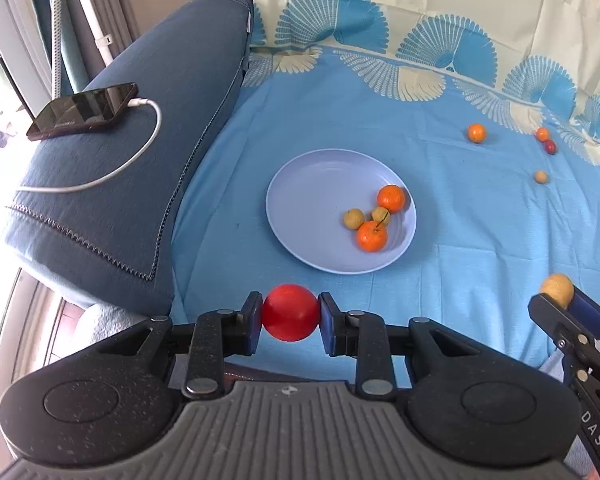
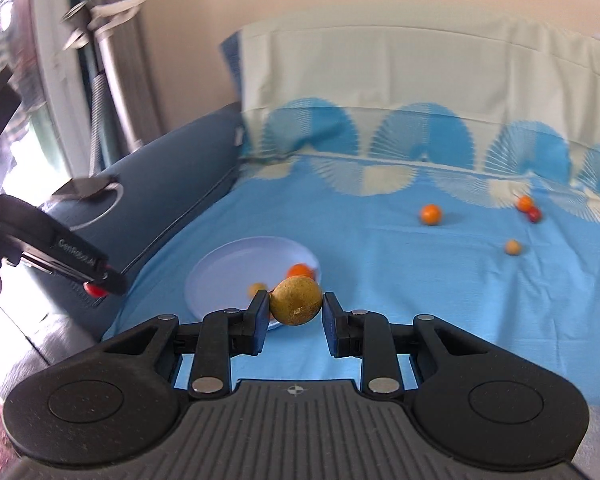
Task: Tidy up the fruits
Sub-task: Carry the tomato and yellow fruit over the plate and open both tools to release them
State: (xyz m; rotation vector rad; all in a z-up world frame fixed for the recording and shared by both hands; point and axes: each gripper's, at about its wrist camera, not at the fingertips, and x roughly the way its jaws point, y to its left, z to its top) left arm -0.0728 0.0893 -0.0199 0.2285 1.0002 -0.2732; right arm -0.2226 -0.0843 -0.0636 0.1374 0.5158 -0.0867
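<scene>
Gripping a red fruit (image 1: 290, 312), the left gripper (image 1: 290, 314) sits lower centre. The right gripper (image 2: 296, 307) clamps a yellow-brown fruit (image 2: 296, 300). "GenRobot.AI" is printed on the left gripper at the right wrist view's left edge.

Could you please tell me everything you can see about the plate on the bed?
The plate is round, shallow and pale lavender, smooth like plastic, with a low raised rim. It lies flat on the blue bedsheet, beside a dark blue cushion. Inside, toward its right side, sit two orange fruits and two small yellowish fruits, bunched together. Neither claw touches it.
</scene>
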